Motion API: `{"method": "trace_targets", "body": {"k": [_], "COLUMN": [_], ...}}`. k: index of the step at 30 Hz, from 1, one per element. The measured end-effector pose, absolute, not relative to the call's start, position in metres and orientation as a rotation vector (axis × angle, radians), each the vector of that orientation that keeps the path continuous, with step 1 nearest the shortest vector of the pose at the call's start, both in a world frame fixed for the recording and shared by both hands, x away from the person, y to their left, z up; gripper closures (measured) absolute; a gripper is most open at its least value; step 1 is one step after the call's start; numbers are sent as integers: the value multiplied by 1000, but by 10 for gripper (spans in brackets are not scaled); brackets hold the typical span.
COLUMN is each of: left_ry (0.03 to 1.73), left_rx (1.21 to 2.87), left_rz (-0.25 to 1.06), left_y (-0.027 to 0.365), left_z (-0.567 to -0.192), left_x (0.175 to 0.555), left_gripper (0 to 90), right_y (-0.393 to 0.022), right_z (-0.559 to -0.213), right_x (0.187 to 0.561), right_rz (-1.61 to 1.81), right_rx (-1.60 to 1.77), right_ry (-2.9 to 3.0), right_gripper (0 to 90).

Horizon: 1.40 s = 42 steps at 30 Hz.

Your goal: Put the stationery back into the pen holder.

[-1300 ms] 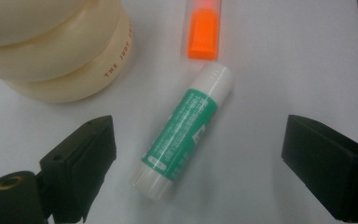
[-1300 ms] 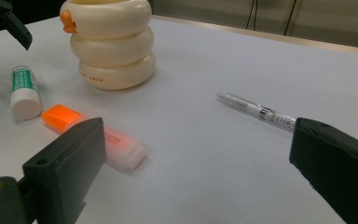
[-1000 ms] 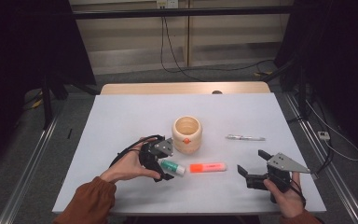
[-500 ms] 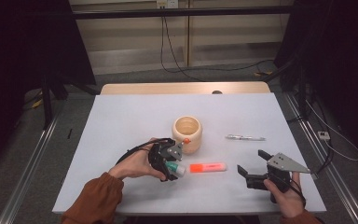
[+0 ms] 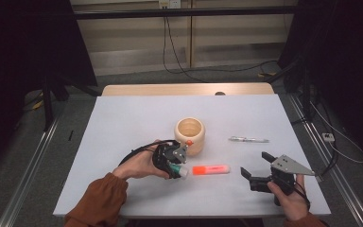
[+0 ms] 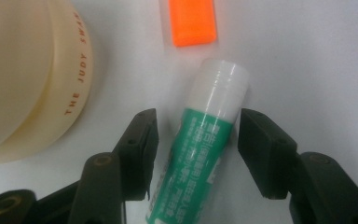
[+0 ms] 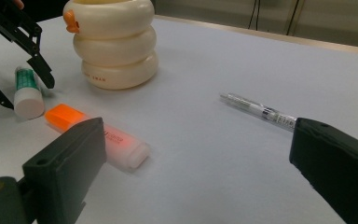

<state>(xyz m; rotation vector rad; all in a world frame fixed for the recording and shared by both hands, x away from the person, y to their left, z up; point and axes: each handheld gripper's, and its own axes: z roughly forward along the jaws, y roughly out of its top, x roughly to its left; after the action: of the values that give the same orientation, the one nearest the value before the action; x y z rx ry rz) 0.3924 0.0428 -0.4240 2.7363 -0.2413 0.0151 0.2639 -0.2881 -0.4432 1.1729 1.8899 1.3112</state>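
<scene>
A green glue stick (image 6: 200, 144) with a white cap lies on the white table (image 5: 132, 123), just left of an orange highlighter (image 5: 211, 170). My left gripper (image 5: 177, 165) straddles the glue stick, and its jaws have just been closing around it. In the left gripper view a thin gap still shows on the left jaw's side, while the right jaw is at the cap's edge. A cream ring-shaped cup (image 5: 189, 135) stands just behind. My right gripper (image 5: 254, 164) rests open near the front right, with nothing between its jaws.
A clear pen (image 5: 249, 139) lies to the right of the cup, beyond the right gripper. The cup (image 6: 28, 79) sits close to the left gripper's left jaw. The highlighter's orange end (image 6: 192, 21) is just past the glue stick's cap. Cables trail from both grippers.
The left hand has shifted slightly right, over the glue stick, and its jaws have narrowed around it. The right gripper has stayed put.
</scene>
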Motion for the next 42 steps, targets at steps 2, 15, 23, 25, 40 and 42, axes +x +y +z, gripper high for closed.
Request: {"method": "trace_targets", "body": {"k": [2, 15, 23, 25, 40, 42], "left_ry": [-214, -172, -117, -113, 48, 80], "left_rx": [2714, 2741, 2734, 2733, 2525, 2491], "left_rz": [-13, -112, -136, -140, -123, -120], "left_y": [42, 41, 43, 43, 59, 62], "left_z": [-427, -426, -426, -425, -411, -408], "left_x": [392, 394, 398, 399, 403, 404], "left_gripper": [523, 657, 658, 659, 660, 659], "right_y": [-288, -288, -288, -288, -288, -288], "right_z": [-443, -443, -443, -443, -443, -443], "right_x": [264, 264, 264, 264, 264, 264], "right_rz": [1311, 1308, 1311, 1312, 1312, 1312], "right_rx": [1174, 1176, 1174, 1175, 1176, 1175], "right_ry": [1890, 1891, 1890, 1889, 1889, 1888], "right_gripper": [34, 34, 34, 34, 34, 34]}}
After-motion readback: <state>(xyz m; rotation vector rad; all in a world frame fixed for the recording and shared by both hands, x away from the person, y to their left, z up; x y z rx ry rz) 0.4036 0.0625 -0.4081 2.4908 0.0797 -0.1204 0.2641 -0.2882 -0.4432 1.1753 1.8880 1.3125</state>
